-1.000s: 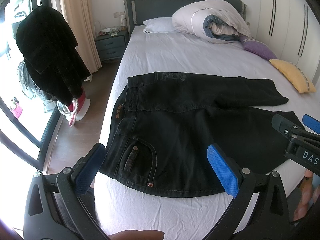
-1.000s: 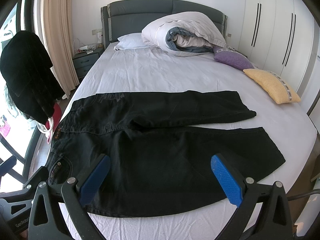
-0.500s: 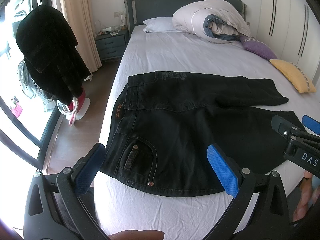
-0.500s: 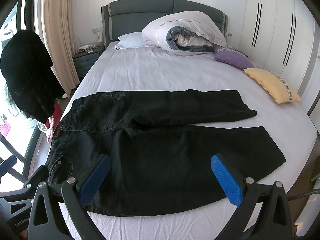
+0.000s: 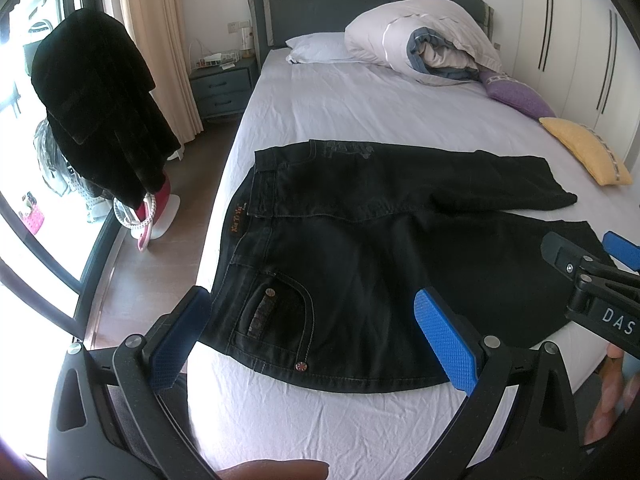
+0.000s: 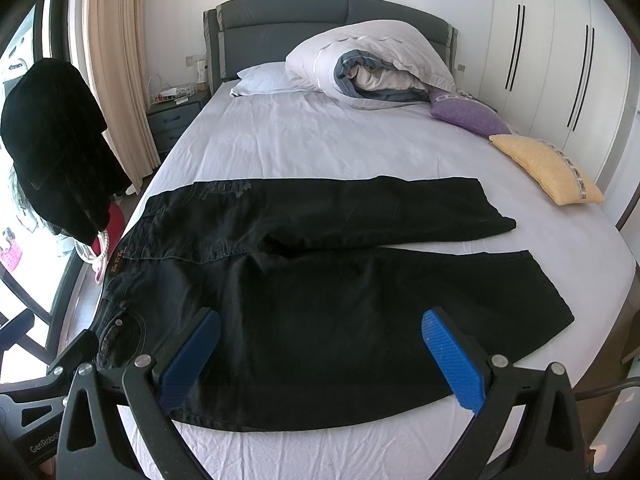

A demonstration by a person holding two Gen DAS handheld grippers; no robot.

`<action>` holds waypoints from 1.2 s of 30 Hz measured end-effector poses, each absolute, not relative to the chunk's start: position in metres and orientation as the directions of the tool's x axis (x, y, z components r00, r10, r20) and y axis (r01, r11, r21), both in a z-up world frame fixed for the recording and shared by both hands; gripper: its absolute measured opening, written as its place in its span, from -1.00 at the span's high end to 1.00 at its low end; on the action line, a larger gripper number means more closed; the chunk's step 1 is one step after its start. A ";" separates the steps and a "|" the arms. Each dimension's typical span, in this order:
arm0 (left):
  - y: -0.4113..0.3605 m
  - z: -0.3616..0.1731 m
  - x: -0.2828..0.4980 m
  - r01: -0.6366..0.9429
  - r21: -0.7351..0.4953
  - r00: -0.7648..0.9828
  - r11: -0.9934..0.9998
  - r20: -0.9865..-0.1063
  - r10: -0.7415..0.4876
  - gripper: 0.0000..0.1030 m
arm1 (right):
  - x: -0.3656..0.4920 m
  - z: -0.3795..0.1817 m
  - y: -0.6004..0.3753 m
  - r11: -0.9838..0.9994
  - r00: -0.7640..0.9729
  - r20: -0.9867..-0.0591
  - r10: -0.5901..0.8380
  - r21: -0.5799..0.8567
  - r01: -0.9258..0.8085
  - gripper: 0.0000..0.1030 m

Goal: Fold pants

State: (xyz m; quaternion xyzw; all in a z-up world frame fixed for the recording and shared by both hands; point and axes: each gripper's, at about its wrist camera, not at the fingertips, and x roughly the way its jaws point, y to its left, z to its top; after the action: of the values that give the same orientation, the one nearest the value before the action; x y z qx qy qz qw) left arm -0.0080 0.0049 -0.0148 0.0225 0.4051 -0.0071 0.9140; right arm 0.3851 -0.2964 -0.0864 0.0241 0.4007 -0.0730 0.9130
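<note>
Black jeans (image 5: 380,240) lie flat across the white bed, waistband at the left, both legs stretched right; they also show in the right wrist view (image 6: 320,280). The far leg lies a little apart from the near leg. My left gripper (image 5: 312,344) is open and empty, above the near waist and pocket. My right gripper (image 6: 320,356) is open and empty, above the near leg's lower edge. The right gripper's body shows at the right edge of the left wrist view (image 5: 592,292).
A rolled duvet (image 6: 372,64) and a white pillow (image 6: 264,80) lie at the head of the bed. A purple cushion (image 6: 468,114) and a yellow cushion (image 6: 548,170) sit at the right edge. A black coat (image 5: 96,108) hangs left of the bed, near a nightstand (image 5: 222,90).
Both grippers have shifted very slightly; the jeans sit a touch lower in the left wrist view. Nothing was grasped or moved.
</note>
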 end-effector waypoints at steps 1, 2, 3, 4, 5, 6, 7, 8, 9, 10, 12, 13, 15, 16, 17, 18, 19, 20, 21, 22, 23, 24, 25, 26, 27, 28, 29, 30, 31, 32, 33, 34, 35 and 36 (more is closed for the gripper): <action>0.005 -0.015 -0.008 0.032 0.035 0.671 0.999 -0.741 0.005 -1.00 | 0.385 -0.085 -0.297 0.988 0.668 -0.735 -0.114 -0.014 0.153 -1.00; 0.005 -0.015 -0.008 0.031 0.036 0.671 0.999 -0.741 0.006 -1.00 | 0.385 -0.087 -0.296 0.988 0.668 -0.736 -0.114 -0.014 0.153 -1.00; 0.005 -0.016 -0.008 0.031 0.037 0.670 0.999 -0.742 0.007 -1.00 | 0.385 -0.088 -0.295 0.988 0.667 -0.736 -0.113 -0.014 0.152 -1.00; 0.005 -0.016 -0.008 0.031 0.037 0.670 0.999 -0.742 0.007 -1.00 | 0.385 -0.089 -0.295 0.988 0.667 -0.737 -0.112 -0.014 0.151 -1.00; 0.005 -0.016 -0.008 0.031 0.037 0.670 0.999 -0.743 0.007 -1.00 | 0.384 -0.090 -0.294 0.988 0.667 -0.737 -0.112 -0.014 0.151 -1.00; 0.004 -0.018 -0.006 0.031 0.037 0.667 0.999 -0.745 0.007 -1.00 | 0.384 -0.092 -0.293 0.989 0.666 -0.738 -0.112 -0.014 0.150 -1.00; 0.004 -0.018 -0.006 0.032 0.037 0.665 0.999 -0.747 0.006 -1.00 | 0.384 -0.094 -0.292 0.989 0.664 -0.739 -0.111 -0.014 0.149 -1.00; 0.004 -0.019 -0.006 0.033 0.036 0.664 0.999 -0.748 0.005 -1.00 | 0.384 -0.096 -0.291 0.989 0.663 -0.740 -0.110 -0.013 0.149 -1.00; 0.003 -0.019 -0.004 0.034 0.036 0.662 0.999 -0.750 0.004 -1.00 | 0.384 -0.097 -0.291 0.989 0.661 -0.742 -0.107 -0.011 0.148 -1.00; 0.004 -0.020 -0.002 0.034 0.035 0.660 0.999 -0.752 0.004 -1.00 | 0.384 -0.099 -0.290 0.989 0.659 -0.745 -0.105 -0.010 0.147 -1.00; 0.004 -0.021 0.002 0.033 0.031 0.655 0.999 -0.756 0.002 -1.00 | 0.386 -0.101 -0.291 0.989 0.653 -0.750 -0.102 -0.009 0.144 -1.00; 0.005 -0.023 0.004 0.031 0.029 0.650 0.999 -0.760 0.002 -1.00 | 0.386 -0.102 -0.291 0.990 0.651 -0.752 -0.101 -0.009 0.143 -1.00; 0.007 -0.026 0.010 0.032 0.019 0.640 0.999 -0.769 -0.006 -1.00 | 0.391 -0.101 -0.296 0.991 0.643 -0.761 -0.087 -0.001 0.133 -1.00; 0.008 -0.026 0.014 0.034 0.010 0.630 0.999 -0.777 -0.014 -1.00 | 0.394 -0.102 -0.298 0.993 0.642 -0.764 -0.072 0.009 0.122 -1.00; 0.009 -0.028 0.018 0.043 0.002 0.619 0.999 -0.785 -0.025 -1.00 | 0.395 -0.103 -0.299 0.993 0.642 -0.764 -0.061 0.016 0.114 -1.00; 0.011 -0.033 0.027 0.065 -0.018 0.600 0.998 -0.798 -0.053 -1.00 | 0.397 -0.104 -0.302 0.995 0.644 -0.764 -0.038 0.031 0.096 -1.00; 0.012 -0.035 0.033 0.081 -0.034 0.586 0.996 -0.806 -0.075 -1.00 | 0.398 -0.104 -0.305 0.996 0.646 -0.763 -0.017 0.044 0.079 -1.00; 0.013 -0.039 0.041 0.093 -0.039 0.572 0.995 -0.816 -0.086 -1.00 | 0.401 -0.104 -0.309 0.997 0.649 -0.761 0.009 0.060 0.057 -1.00; 0.014 -0.042 0.049 0.103 -0.027 0.570 0.994 -0.818 -0.081 -1.00 | 0.405 -0.104 -0.314 0.996 0.652 -0.758 0.040 0.079 0.031 -1.00; 0.013 -0.045 0.058 0.121 -0.003 0.573 0.993 -0.817 -0.072 -1.00 | 0.410 -0.103 -0.320 0.996 0.654 -0.754 0.064 0.094 0.010 -1.00; 0.011 -0.047 0.069 0.139 0.031 0.573 0.990 -0.818 -0.055 -1.00 | 0.416 -0.101 -0.326 0.994 0.658 -0.749 0.085 0.107 -0.006 -1.00; 0.010 -0.049 0.078 0.146 0.057 0.574 0.988 -0.818 -0.038 -1.00 | 0.423 -0.100 -0.334 0.993 0.661 -0.743 0.103 0.118 -0.023 -1.00; 0.009 -0.052 0.090 0.154 0.089 0.569 0.984 -0.822 -0.015 -1.00 | 0.431 -0.098 -0.339 0.992 0.663 -0.739 0.115 0.122 -0.036 -1.00; 0.009 -0.054 0.103 0.166 0.089 0.551 0.982 -0.834 -0.017 -1.00 | 0.439 -0.097 -0.346 0.991 0.666 -0.736 0.125 0.125 -0.048 -1.00; 0.011 -0.057 0.119 0.177 0.063 0.524 0.982 -0.851 -0.040 -1.00 | 0.448 -0.096 -0.350 0.990 0.667 -0.733 0.135 0.129 -0.059 -1.00; 0.015 -0.057 0.137 0.174 0.040 0.516 0.984 -0.855 -0.057 -1.00 | 0.457 -0.095 -0.357 0.987 0.667 -0.729 0.154 0.140 -0.076 -1.00; 0.019 -0.055 0.160 0.173 0.043 0.539 0.984 -0.841 -0.058 -1.00 | 0.466 -0.096 -0.363 0.984 0.666 -0.725 0.176 0.150 -0.096 -0.95; 0.023 -0.054 0.176 0.183 0.061 0.559 0.981 -0.828 -0.053 -1.00 | 0.475 -0.096 -0.367 0.981 0.660 -0.726 0.194 0.155 -0.117 -0.86; 0.023 -0.054 0.197 0.201 0.085 0.572 0.976 -0.819 -0.046 -1.00 | 0.486 -0.097 -0.372 0.976 0.650 -0.729 0.217 0.155 -0.152 -0.81; 0.022 -0.055 0.223 0.237 0.096 0.568 0.967 -0.821 -0.058 -1.00 | 0.495 -0.099 -0.376 0.972 0.640 -0.732 0.234 0.151 -0.182 -0.71; 0.022 -0.057 0.247 0.279 0.095 0.556 0.956 -0.827 -0.081 -1.00 | 0.504 -0.102 -0.380 0.966 0.629 -0.737 0.249 0.145 -0.212 -0.61; 0.021 -0.060 0.275 0.307 0.117 0.554 0.944 -0.829 -0.078 -1.00 | 0.515 -0.105 -0.384 0.961 0.616 -0.745 0.257 0.131 -0.243 -0.57; 0.020 -0.063 0.294 0.326 0.149 0.554 0.933 -0.830 -0.061 -1.00 | 0.523 -0.108 -0.387 0.958 0.606 -0.751 0.262 0.124 -0.260 -0.50; 0.018 -0.069 0.318 0.357 0.186 0.544 0.915 -0.838 -0.042 -1.00 | 0.534 -0.111 -0.391 0.950 0.592 -0.758 0.276 0.122 -0.286 -0.48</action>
State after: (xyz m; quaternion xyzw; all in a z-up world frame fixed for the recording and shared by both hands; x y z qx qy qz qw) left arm 0.3179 0.0182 -0.0690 0.1700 0.4634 -0.1159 0.8619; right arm 0.5343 -0.3909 -0.1114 -0.0063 0.4236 0.1574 0.8920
